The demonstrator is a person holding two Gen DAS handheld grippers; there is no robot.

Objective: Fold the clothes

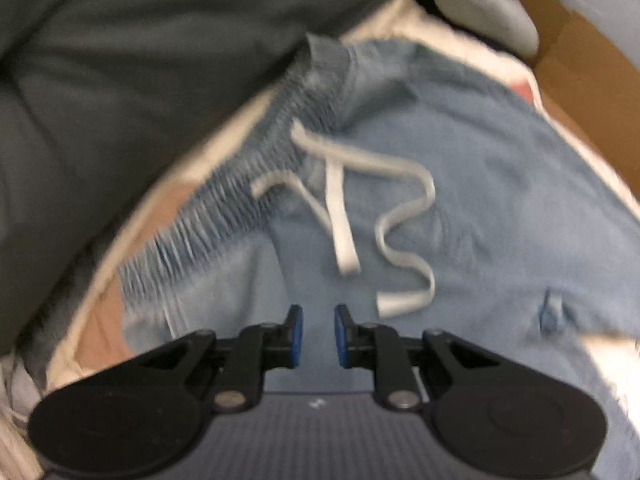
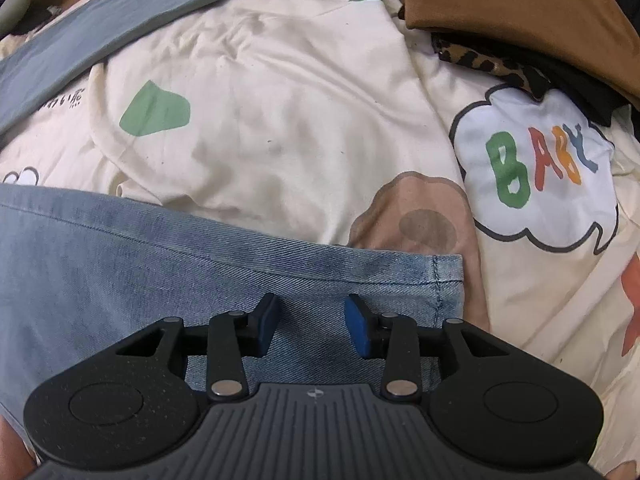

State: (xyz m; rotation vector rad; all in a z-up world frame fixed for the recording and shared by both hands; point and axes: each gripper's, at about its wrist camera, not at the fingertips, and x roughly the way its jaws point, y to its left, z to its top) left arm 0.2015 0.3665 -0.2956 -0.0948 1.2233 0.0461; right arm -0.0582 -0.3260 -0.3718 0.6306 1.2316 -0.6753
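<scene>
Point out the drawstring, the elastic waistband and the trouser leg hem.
drawstring (image 1: pixel 340 216), left wrist view, on the straight white strand.
elastic waistband (image 1: pixel 240 184), left wrist view, on the gathered ribbing.
trouser leg hem (image 2: pixel 448 276), right wrist view, on the stitched end.

The pants (image 1: pixel 460 200) are soft blue cloth with a flat white cloth string (image 1: pixel 344 216). The leg (image 2: pixel 160 264) looks like rough denim. The sheet (image 2: pixel 280 120) is smooth, wrinkly cloth. The box (image 1: pixel 588 80) is brown cardboard. Both grippers look like dull black plastic.
</scene>
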